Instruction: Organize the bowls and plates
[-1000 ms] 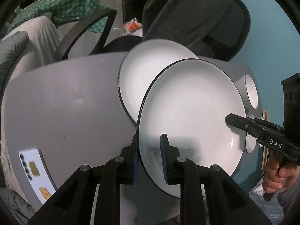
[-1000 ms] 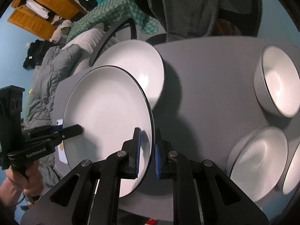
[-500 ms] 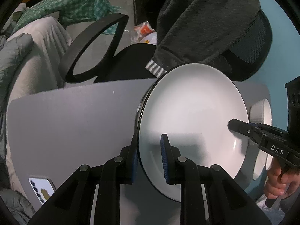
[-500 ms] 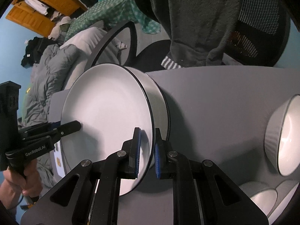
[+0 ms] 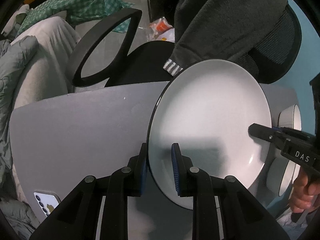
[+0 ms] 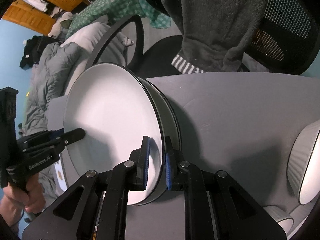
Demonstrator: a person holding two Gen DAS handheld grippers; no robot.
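Observation:
A white plate with a black rim [image 5: 210, 116] is gripped at opposite edges by both grippers. My left gripper [image 5: 159, 152] is shut on its near-left rim, and it shows again in the right wrist view [image 6: 74, 135]. My right gripper [image 6: 157, 146] is shut on the other rim; it enters the left wrist view from the right [image 5: 260, 133]. The plate [image 6: 112, 124] hangs tilted right over a second plate [image 6: 172, 118] lying on the grey table [image 5: 80, 136]. Only that plate's edge shows; contact between the two cannot be told.
Two white bowls [image 5: 296, 118] [image 5: 286, 172] stand right of the plates, the nearest bowl [image 6: 306, 164] large in the right wrist view. A phone [image 5: 47, 200] lies at the table's near-left corner. Behind the table stands an office chair [image 5: 104, 46] draped with a dark fleece [image 5: 220, 20].
Both grippers carried the plate toward the table's far edge and lowered it over the second plate, which is now almost covered. Little movement in the last half second.

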